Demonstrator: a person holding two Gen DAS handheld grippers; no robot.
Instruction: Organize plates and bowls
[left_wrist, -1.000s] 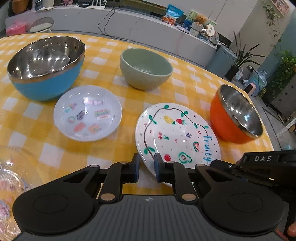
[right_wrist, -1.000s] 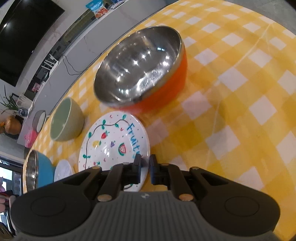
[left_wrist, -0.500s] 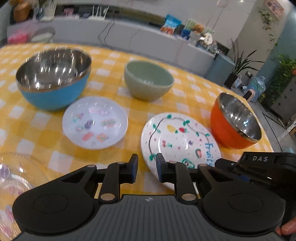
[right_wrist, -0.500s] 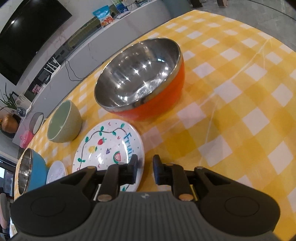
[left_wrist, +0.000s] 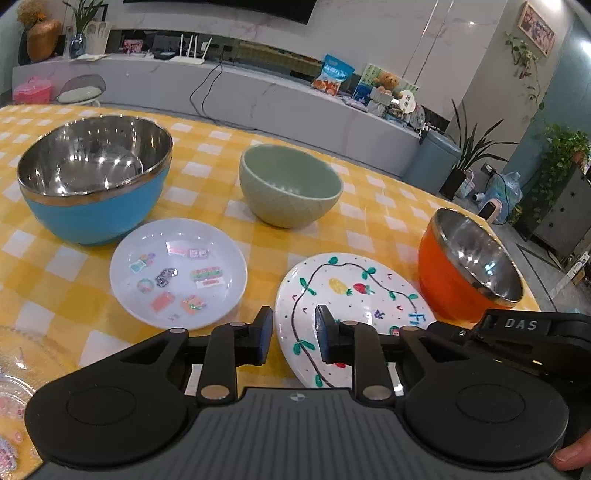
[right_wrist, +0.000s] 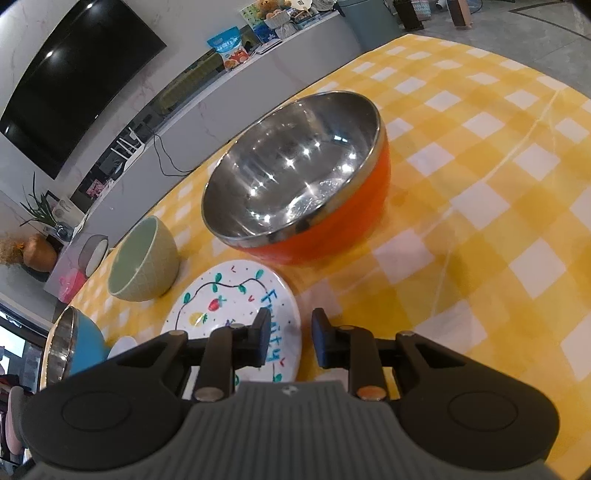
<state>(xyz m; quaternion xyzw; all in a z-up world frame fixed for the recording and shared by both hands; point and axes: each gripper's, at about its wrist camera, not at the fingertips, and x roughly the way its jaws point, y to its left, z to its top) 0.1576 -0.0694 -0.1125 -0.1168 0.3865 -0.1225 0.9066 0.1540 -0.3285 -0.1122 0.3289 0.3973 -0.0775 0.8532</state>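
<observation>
On the yellow-checked bench (left_wrist: 92, 295), the fruit-painted plate (left_wrist: 354, 291) looks stiff, glazed, slippery and breakable, best pinched at its rim, while both grippers' fingers (left_wrist: 263, 334) are opening, empty.

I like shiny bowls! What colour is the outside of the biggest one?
Blue bowl, silver inside; clearest in the left wrist view.

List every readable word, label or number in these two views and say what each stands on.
"Fruity": blue hand lettering on the fruit-painted plate, whole in the right wrist view; the left wrist view shows only "Fr".
"DAS": light letters on the black device at the right of the left wrist view.
Stickers in the small white dish, the snack bags: too blurred to read.
</observation>
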